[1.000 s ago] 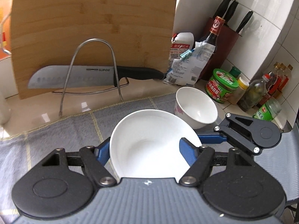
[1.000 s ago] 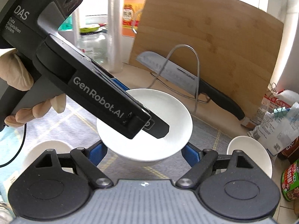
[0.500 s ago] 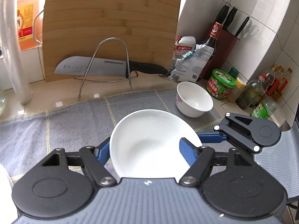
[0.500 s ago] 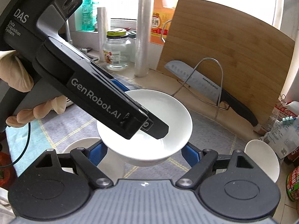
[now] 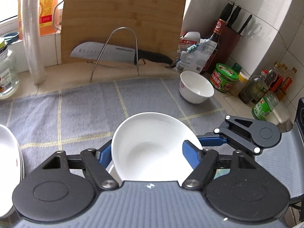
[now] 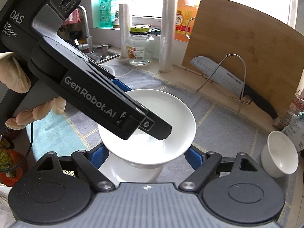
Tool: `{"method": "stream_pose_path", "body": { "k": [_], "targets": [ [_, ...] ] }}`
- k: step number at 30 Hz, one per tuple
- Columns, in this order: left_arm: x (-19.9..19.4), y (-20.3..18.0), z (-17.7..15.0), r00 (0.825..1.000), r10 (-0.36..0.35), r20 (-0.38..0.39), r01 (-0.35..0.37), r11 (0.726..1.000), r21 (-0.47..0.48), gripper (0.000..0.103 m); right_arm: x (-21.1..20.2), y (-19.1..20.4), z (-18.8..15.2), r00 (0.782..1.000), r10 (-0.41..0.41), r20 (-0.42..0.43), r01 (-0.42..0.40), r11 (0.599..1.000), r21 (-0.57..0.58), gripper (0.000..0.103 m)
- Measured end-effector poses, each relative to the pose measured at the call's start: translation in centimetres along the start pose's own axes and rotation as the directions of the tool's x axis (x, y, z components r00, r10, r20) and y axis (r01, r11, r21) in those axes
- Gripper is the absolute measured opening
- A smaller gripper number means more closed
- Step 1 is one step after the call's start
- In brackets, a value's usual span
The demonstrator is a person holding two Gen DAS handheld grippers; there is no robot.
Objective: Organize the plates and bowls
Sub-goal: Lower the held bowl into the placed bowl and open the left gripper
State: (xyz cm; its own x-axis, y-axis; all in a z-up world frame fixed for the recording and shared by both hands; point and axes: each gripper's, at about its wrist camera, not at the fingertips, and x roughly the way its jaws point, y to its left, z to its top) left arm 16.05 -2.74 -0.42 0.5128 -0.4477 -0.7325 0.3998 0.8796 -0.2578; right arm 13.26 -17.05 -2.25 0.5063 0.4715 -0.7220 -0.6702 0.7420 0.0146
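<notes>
Left to right. Far left, edge of a white plate stack [image 5: 8, 161] on the grey checked cloth [image 5: 76, 110] covering the table. A gloved hand [image 6: 17, 87] holds the left gripper [image 5: 150, 152]; its jaws pinch the rim of a white shallow bowl [image 5: 152, 148], one blue pad inside the bowl, the other outside. Bowl is lifted clear of the cloth, tilted. In the right wrist view another white dish [image 6: 131, 172] sits directly beneath the held bowl; cannot tell whether they touch. Right gripper [image 6: 146, 153]: jaws spread, blue pads either side of the bowl's base, not pressing it. Behind: knife [image 5: 114, 54] on a wire rack, bamboo cutting board [image 5: 123, 19] upright. Right: small white bowl [image 5: 196, 89] on the cloth's corner, near the green-lidded jar [image 5: 224, 77] and bottles.
</notes>
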Motion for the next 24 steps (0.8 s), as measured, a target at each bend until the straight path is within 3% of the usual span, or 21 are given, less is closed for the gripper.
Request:
{"method": "stream_pose_path", "body": {
  "k": [10, 24],
  "targets": [
    [0.8, 0.6, -2.5, 0.999, 0.010, -0.033, -0.011, 1.000, -0.024, 0.075, 1.1, 1.0, -1.5, 0.998, 0.042, -0.037, -0.042, 0.999, 0.013, 0.089],
    [1.6, 1.2, -3.5, 0.999, 0.017, -0.043, -0.019, 0.999, -0.028, 0.075, 2.0, 1.4, -2.3, 0.998, 0.038, -0.058, -0.039, 0.999, -0.013, 0.089]
  ]
}}
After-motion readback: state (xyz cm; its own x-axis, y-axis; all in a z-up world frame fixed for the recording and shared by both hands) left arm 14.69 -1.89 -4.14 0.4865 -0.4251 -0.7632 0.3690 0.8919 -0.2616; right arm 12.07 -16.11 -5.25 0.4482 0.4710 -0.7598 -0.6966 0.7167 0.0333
